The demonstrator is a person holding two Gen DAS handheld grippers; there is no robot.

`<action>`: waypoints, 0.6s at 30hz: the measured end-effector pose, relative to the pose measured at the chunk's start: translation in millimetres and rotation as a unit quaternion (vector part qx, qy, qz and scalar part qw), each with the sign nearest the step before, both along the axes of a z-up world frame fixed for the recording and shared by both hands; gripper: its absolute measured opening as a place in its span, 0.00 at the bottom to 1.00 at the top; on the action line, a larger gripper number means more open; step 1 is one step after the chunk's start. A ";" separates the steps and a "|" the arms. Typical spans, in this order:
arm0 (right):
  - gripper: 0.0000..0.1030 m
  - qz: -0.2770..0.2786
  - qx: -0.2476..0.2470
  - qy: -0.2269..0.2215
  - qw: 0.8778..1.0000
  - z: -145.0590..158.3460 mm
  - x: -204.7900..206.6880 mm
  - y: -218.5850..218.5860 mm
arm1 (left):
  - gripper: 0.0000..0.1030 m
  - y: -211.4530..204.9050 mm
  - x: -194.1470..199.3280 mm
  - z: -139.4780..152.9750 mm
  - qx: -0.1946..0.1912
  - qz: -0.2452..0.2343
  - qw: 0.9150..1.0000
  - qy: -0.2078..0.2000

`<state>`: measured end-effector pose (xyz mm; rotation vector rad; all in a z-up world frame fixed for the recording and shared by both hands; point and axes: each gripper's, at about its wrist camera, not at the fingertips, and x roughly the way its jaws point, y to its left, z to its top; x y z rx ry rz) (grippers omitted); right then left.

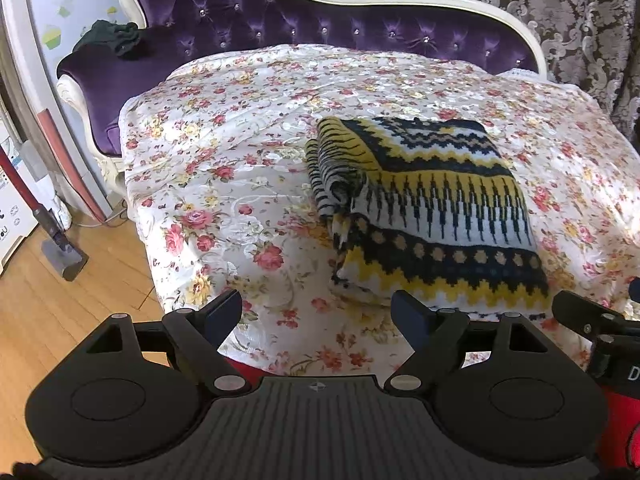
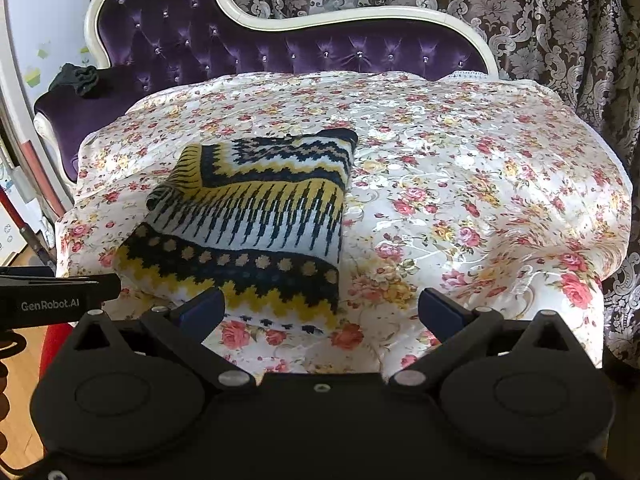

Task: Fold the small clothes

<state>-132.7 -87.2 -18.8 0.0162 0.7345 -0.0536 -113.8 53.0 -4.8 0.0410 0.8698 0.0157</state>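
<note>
A small knitted sweater (image 1: 432, 208) with yellow, navy and white zigzag bands lies folded into a rectangle on the floral sheet (image 1: 224, 168). A striped sleeve is tucked along its left edge. My left gripper (image 1: 318, 312) is open and empty, near the sheet's front edge, left of the sweater's near hem. In the right wrist view the sweater (image 2: 256, 216) lies left of centre. My right gripper (image 2: 320, 308) is open and empty, just in front of the sweater's near right corner. The left gripper's side (image 2: 60, 292) shows at the left there.
The sheet covers a purple tufted chaise (image 1: 280, 28) with a cream frame. A dark garment (image 1: 112, 38) lies on its left arm. Patterned curtains (image 2: 560, 40) hang behind and to the right. A vacuum cleaner (image 1: 44, 216) stands on the wooden floor at the left.
</note>
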 end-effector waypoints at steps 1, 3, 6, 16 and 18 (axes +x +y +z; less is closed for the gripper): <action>0.99 0.000 0.001 0.000 1.000 0.2 0.4 -0.1 | 0.79 0.1 0.5 -0.5 0.000 -0.001 1.000 0.002; 0.99 0.000 0.003 0.000 1.000 0.3 0.7 -0.3 | 0.79 -0.5 1.3 -2.2 0.000 -0.002 1.000 0.008; 0.99 -0.002 0.005 0.001 1.000 0.1 2.3 -0.5 | 0.79 -1.7 2.4 -4.1 0.002 -0.004 1.000 0.012; 0.99 -0.005 0.011 0.002 1.000 0.0 5.8 -2.1 | 0.79 -5.5 2.5 -4.0 0.017 -0.006 1.000 0.007; 0.99 -0.006 0.012 0.003 1.000 -0.4 6.9 -2.3 | 0.79 -5.7 2.7 -3.4 0.017 -0.006 1.000 0.007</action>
